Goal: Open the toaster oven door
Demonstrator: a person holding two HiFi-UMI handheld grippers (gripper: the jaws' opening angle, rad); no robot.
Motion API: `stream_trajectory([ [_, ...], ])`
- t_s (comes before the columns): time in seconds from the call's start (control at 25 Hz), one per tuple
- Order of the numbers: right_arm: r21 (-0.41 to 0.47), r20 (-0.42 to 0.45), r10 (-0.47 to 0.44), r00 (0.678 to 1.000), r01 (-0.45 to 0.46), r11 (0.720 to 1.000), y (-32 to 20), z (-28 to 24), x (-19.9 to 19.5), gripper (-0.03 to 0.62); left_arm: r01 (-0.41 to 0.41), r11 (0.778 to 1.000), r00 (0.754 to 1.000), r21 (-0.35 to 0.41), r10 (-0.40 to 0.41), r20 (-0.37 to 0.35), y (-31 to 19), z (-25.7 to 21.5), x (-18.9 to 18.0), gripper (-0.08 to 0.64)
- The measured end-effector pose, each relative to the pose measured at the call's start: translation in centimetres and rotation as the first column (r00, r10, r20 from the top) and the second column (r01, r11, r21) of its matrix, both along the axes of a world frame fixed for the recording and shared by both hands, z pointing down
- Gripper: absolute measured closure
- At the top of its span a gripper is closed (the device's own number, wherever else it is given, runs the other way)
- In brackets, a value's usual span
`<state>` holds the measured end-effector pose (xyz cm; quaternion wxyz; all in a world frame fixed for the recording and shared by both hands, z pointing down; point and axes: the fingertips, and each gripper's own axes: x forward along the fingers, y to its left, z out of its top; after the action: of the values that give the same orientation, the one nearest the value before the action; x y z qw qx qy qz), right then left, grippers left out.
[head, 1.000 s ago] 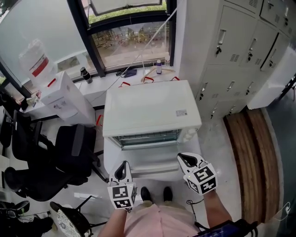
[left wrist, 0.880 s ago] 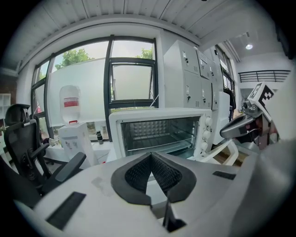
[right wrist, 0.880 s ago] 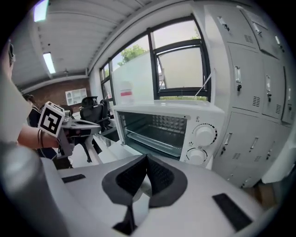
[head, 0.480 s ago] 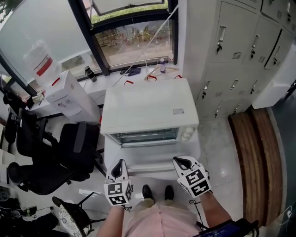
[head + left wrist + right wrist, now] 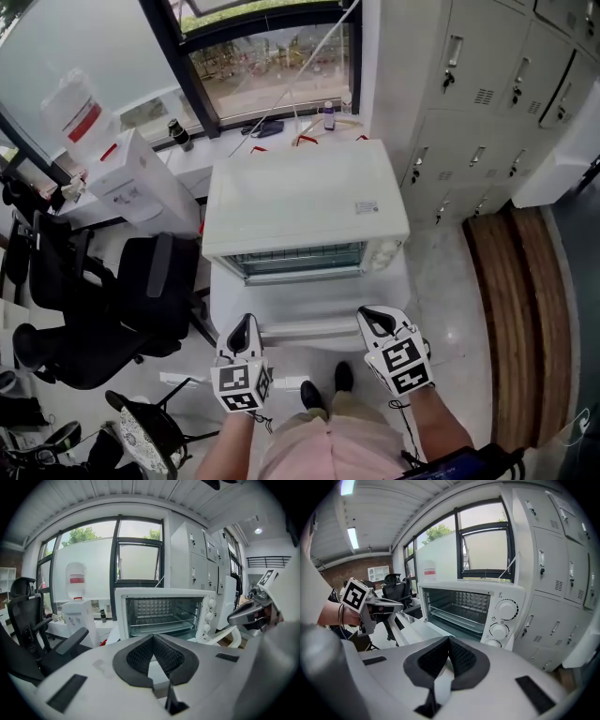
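Nearest the person, both tongs hang just short of the dropped door. The left gripper [image 5: 245, 328] and the right gripper [image 5: 377, 321] each have their pads pressed together on nothing. Against a second ago they have barely shifted, and only the shoes [image 5: 343, 377] between them have shuffled.

Just beyond, the door [image 5: 305, 305] of the toaster oven [image 5: 305, 202] lay flat toward the person then and lies so now. Both gripper views look straight into the cavity, onto the wire rack [image 5: 159, 623], with the knobs [image 5: 506, 609] at its right. By my reading the task is finished, with nothing left in either grip.

Close at the oven's left stands a black office chair [image 5: 141, 300], near enough to catch a wide swing of the left arm. On the right the pale floor runs to a wooden strip [image 5: 511, 309].

Farther left is a water dispenser [image 5: 141, 192]. Grey lockers [image 5: 487, 84] fill the far right. Behind the oven, a small bottle [image 5: 325, 114] stands under the window [image 5: 272, 70].
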<state>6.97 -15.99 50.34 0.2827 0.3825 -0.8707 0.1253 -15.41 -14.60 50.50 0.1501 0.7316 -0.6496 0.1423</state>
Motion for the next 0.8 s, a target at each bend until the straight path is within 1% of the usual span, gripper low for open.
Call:
stream_trajectory([
  [0.36, -0.002, -0.013, 0.055, 0.998, -0.055, 0.998, 1.2, 0.6, -0.3, 0.592, -0.042, 0.999, 0.999, 0.000, 0.042, -0.001, 1.1, 0.7, 0.1, 0.548],
  [0.48, -0.003, -0.006, 0.065, 0.998, -0.065, 0.998, 1.5, 0.9, -0.2, 0.592, -0.051, 0.999, 0.999, -0.006, 0.051, 0.010, 1.4, 1.0, 0.2, 0.548],
  [0.8, -0.010, 0.001, 0.090, 0.996, -0.090, 0.996, 2.3, 2.0, 0.2, 0.592, -0.064, 0.997, 0.998, -0.032, 0.065, 0.007, 2.4, 2.3, 0.5, 0.548],
])
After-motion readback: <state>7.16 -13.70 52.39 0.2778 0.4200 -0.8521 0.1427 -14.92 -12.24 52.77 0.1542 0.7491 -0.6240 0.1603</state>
